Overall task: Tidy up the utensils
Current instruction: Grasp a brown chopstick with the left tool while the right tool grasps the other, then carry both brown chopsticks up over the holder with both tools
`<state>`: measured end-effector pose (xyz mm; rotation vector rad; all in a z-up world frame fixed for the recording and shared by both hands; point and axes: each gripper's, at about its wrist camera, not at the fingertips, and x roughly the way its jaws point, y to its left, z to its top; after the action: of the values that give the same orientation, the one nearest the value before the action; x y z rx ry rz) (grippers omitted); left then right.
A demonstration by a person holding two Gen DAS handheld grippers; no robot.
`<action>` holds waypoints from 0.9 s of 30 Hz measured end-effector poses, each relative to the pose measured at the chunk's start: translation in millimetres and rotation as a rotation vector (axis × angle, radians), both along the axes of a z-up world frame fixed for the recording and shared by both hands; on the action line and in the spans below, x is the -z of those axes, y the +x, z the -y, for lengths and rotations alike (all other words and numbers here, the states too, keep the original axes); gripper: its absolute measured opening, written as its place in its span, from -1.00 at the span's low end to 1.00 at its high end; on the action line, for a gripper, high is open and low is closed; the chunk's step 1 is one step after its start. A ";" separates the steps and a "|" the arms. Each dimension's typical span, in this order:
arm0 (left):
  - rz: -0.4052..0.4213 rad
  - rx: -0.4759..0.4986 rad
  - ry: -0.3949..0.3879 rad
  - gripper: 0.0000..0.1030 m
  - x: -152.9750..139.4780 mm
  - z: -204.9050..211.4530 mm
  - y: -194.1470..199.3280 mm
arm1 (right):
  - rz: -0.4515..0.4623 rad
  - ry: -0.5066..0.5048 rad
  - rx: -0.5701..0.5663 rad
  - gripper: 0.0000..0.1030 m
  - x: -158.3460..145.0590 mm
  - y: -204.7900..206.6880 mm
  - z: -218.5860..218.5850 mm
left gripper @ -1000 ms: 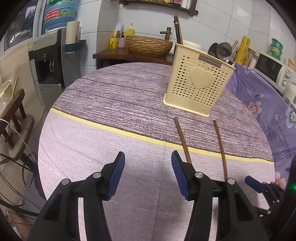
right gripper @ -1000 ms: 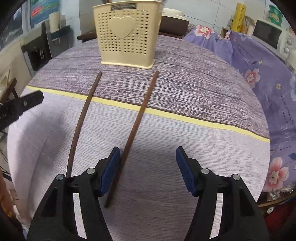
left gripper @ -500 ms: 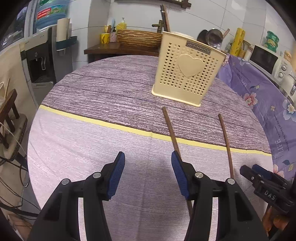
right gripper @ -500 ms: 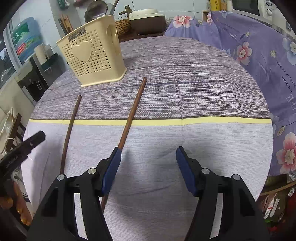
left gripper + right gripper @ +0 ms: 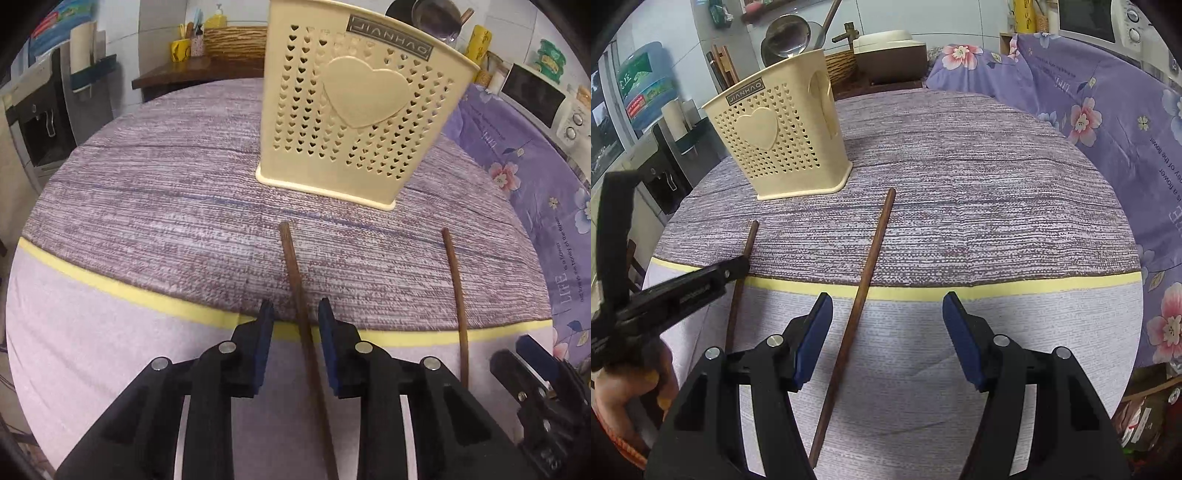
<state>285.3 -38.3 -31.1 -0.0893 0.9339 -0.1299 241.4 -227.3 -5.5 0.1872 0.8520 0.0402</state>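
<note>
On the round table [image 5: 129, 206], in the left wrist view, the left gripper [image 5: 295, 328] straddles one chopstick [image 5: 295, 280], which runs from between the blue pads away toward the cream holder [image 5: 354, 122] standing upright at the far side. The jaws have just been closing, yet a gap shows on each side of the stick, so the pads do not press it. A second chopstick [image 5: 456, 299] lies to the right, apart from the first, its far tip also near the holder's base. The right gripper [image 5: 532, 354] shows at the near right edge. In the right wrist view, the right gripper [image 5: 886, 325] stands wide open over the second chopstick [image 5: 864, 277], which lies flat on the cloth nearer the left pad, touching neither. The left gripper [image 5: 738, 266] reaches in from the left onto the first chopstick [image 5: 742, 273]. The holder [image 5: 779, 140] stands beyond both tips, with a ladle [image 5: 786, 40] in it.
</note>
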 end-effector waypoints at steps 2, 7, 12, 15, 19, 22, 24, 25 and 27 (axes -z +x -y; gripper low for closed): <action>0.000 0.002 0.026 -0.59 -0.3 2.9 6.9 | -0.008 0.004 -0.001 0.22 1.8 3.9 2.2; -0.005 0.011 0.071 -0.81 -0.5 6.9 20.9 | -0.034 0.030 0.000 0.15 5.2 24.7 4.7; -0.016 0.014 0.082 -0.81 -0.8 10.3 26.4 | -0.066 0.019 -0.002 -0.09 8.4 59.8 -5.3; -0.013 0.014 0.094 -0.81 -0.6 12.1 25.3 | -0.094 0.003 0.016 -0.26 15.0 80.1 -7.8; -0.015 0.020 0.095 -0.81 -0.5 15.5 24.5 | -0.094 -0.021 0.040 -0.37 16.0 98.7 -10.9; -0.014 0.024 0.102 -0.82 -0.3 16.0 31.9 | -0.088 -0.055 0.054 -0.52 16.3 110.7 -14.0; -0.012 0.022 0.102 -0.82 -0.2 17.0 34.1 | -0.085 -0.064 0.059 -0.68 16.6 117.3 -13.7; -0.011 0.021 0.103 -0.82 -0.5 17.6 35.4 | -0.084 -0.070 0.064 -0.72 16.9 120.3 -13.5; -0.009 0.020 0.107 -0.83 -0.6 18.4 37.8 | -0.084 -0.071 0.065 -0.82 17.7 123.4 -11.7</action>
<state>323.1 -56.7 -30.5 0.0187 0.9493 -0.0979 364.8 -215.6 -23.2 0.1510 0.9294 -0.0588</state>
